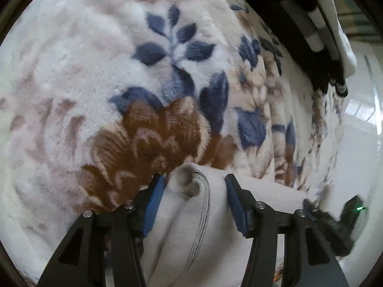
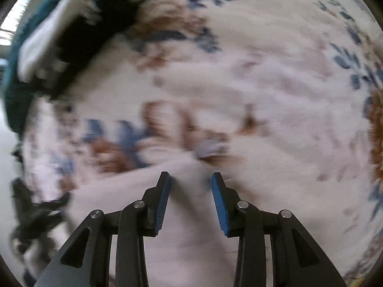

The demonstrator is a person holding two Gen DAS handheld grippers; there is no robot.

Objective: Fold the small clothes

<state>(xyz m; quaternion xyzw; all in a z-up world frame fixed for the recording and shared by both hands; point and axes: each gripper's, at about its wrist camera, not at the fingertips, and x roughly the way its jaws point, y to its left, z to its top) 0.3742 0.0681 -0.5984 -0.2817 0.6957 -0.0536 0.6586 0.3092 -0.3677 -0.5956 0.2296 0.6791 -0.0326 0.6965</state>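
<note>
From the left wrist, the left gripper [image 1: 195, 191] has its blue-padded fingers [image 1: 154, 203] set apart with a bunched fold of the pale garment [image 1: 191, 227] between them; a stitched hem runs down the middle of the bunch. The pads look pressed against the cloth on both sides, so I judge it held, though loosely. Beyond lies a fleecy floral blanket [image 1: 143, 83], and far right a pile of dark and white clothes [image 1: 311, 24] sits at its edge.

From the right wrist the view is smeared by motion. The right gripper [image 2: 191, 186] also has its fingers [image 2: 162, 201] apart, with the same pale garment [image 2: 186, 227] passing between them; whether the pads actually pinch it I cannot tell. The pile of clothes [image 2: 47, 35] shows far left.

To do this fold well, both grips should bite the hem evenly, keep the cloth taut between them, and lay it down flat on the blanket without dragging the fleece.
</note>
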